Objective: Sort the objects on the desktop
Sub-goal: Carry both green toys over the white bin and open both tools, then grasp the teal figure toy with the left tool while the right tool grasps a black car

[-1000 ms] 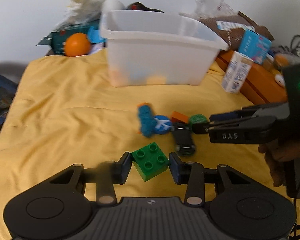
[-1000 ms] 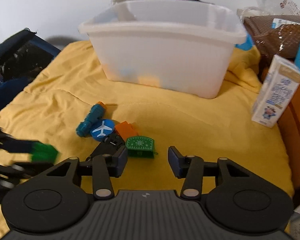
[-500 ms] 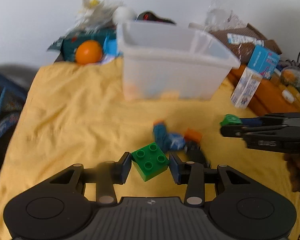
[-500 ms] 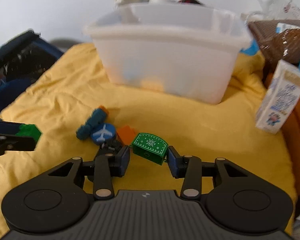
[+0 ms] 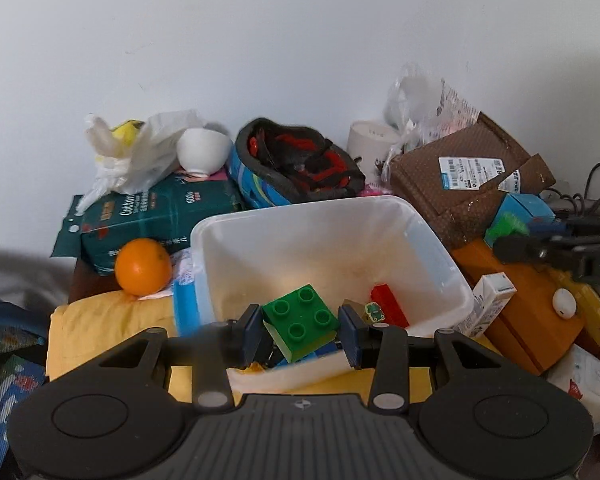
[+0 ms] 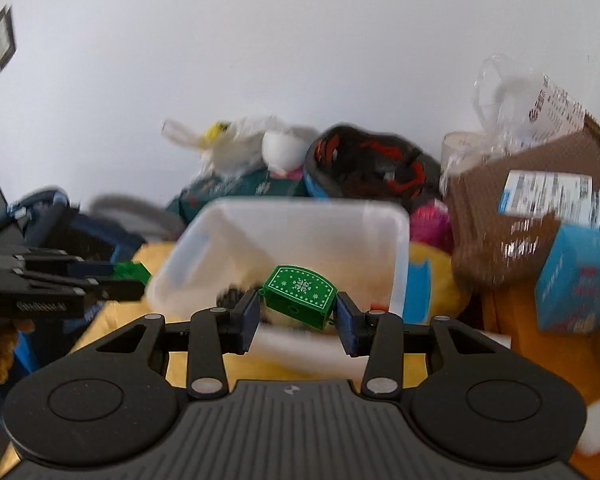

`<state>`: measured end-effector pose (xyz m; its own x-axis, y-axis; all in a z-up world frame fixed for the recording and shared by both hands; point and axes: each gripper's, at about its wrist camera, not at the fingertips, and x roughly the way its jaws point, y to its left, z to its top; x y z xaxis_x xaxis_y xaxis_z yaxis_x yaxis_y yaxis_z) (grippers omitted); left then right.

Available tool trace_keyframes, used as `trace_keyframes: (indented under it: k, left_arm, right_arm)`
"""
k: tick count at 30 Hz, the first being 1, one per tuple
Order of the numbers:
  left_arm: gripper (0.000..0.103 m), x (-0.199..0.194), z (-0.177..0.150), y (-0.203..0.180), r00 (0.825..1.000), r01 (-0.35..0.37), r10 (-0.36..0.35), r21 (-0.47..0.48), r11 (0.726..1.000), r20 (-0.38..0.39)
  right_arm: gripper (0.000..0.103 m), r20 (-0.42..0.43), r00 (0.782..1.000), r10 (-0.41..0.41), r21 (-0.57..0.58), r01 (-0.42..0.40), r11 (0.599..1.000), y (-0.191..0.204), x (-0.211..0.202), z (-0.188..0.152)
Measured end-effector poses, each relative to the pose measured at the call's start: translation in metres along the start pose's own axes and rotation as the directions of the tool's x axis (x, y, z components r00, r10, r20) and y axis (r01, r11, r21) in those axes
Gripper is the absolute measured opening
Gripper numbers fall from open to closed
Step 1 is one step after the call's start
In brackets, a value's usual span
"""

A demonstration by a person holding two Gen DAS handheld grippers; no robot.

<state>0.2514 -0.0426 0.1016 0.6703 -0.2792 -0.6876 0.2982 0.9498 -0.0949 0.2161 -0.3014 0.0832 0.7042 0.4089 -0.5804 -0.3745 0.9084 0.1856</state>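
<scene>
My left gripper (image 5: 300,330) is shut on a green four-stud brick (image 5: 300,320) and holds it over the near rim of the white plastic bin (image 5: 228,256). A red brick (image 5: 388,304) and a small olive piece lie inside the bin. My right gripper (image 6: 297,316) is shut on a green curved piece with a white snowflake print (image 6: 300,294), held above the near rim of the same bin (image 6: 204,236). The right gripper also shows at the right of the left wrist view (image 5: 508,240), and the left gripper at the left of the right wrist view (image 6: 136,280).
Behind the bin sit a teal tissue pack (image 5: 152,220), an orange (image 5: 143,266), a white bowl (image 5: 204,152), a black-and-red helmet (image 5: 300,164) and a brown cardboard box (image 5: 460,184). A milk carton (image 5: 488,300) and an orange box (image 5: 532,320) stand to the right. A yellow cloth (image 5: 100,328) covers the table.
Both grippers rose from the yellow cloth and moved forward to the bin. The right gripper closed on the green snowflake piece and lifted it. The left kept its green brick.
</scene>
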Motion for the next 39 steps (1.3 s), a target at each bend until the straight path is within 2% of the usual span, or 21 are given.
trace_keyframes:
  k: [3, 6, 11, 13, 14, 15, 16, 20, 23, 27, 32, 35, 39]
  left_arm:
    - [0.045, 0.018, 0.019, 0.003, 0.997, 0.017, -0.019, -0.021, 1.000, -0.079]
    - [0.045, 0.026, 0.029, 0.002, 0.996, 0.006, -0.008, -0.021, 1.000, -0.090]
    - [0.045, 0.035, 0.039, 0.001, 0.996, -0.001, -0.002, -0.030, 1.000, -0.089]
    - [0.051, 0.037, 0.043, 0.000, 0.997, -0.024, 0.022, -0.030, 0.999, -0.070]
    - [0.064, 0.037, 0.044, 0.000, 0.997, -0.056, 0.054, -0.029, 0.998, -0.054]
    - [0.073, 0.036, 0.043, 0.000, 0.995, -0.089, 0.088, -0.032, 0.995, -0.035]
    - [0.073, 0.035, 0.043, 0.001, 0.994, -0.108, 0.107, -0.034, 0.994, -0.019]
    - [0.073, 0.033, 0.030, 0.010, 0.995, -0.099, 0.099, -0.040, 0.994, -0.015]
    - [0.073, 0.021, 0.003, 0.014, 0.995, -0.098, 0.099, -0.046, 0.994, 0.024]
    - [0.073, 0.008, -0.062, 0.011, 0.992, -0.103, 0.104, -0.019, 0.994, 0.071]
    - [0.072, 0.019, -0.147, -0.001, 0.996, -0.087, 0.087, 0.004, 0.996, 0.010]
    - [0.061, 0.034, -0.174, -0.008, 0.995, -0.078, 0.080, 0.051, 0.996, -0.057]
    - [0.061, 0.045, -0.185, -0.008, 0.993, -0.073, 0.073, -0.003, 0.997, -0.091]
  right_arm:
    - [0.045, -0.025, 1.000, -0.007, -0.028, 0.006, 1.000, 0.000, 0.006, 0.029]
    - [0.045, -0.079, 0.996, -0.029, -0.041, 0.025, 0.999, -0.002, 0.023, 0.049]
    - [0.045, -0.138, 0.989, -0.045, -0.052, 0.038, 0.998, -0.004, 0.047, 0.055]
    - [0.046, -0.152, 0.987, -0.049, -0.050, 0.042, 0.998, -0.003, 0.054, 0.054]
    - [0.046, -0.157, 0.986, -0.052, -0.049, 0.045, 0.998, -0.003, 0.057, 0.054]
    - [0.055, -0.155, 0.986, -0.059, -0.049, 0.052, 0.997, -0.002, 0.060, 0.054]
    - [0.068, -0.154, 0.986, -0.068, -0.049, 0.061, 0.997, -0.002, 0.063, 0.053]
    - [0.070, -0.141, 0.987, -0.078, -0.062, 0.070, 0.996, -0.001, 0.065, 0.048]
    - [0.070, -0.142, 0.988, -0.060, -0.043, 0.055, 0.998, -0.002, 0.061, 0.039]
    - [0.070, -0.123, 0.992, -0.024, -0.062, 0.016, 0.998, 0.009, 0.045, 0.003]
    - [0.066, -0.216, 0.976, 0.022, -0.100, -0.044, 0.994, 0.042, 0.038, -0.095]
    - [0.064, -0.282, 0.959, 0.026, -0.110, -0.059, 0.992, 0.066, 0.044, -0.149]
    - [0.063, -0.300, 0.954, -0.008, -0.120, -0.029, 0.992, 0.086, 0.061, -0.187]
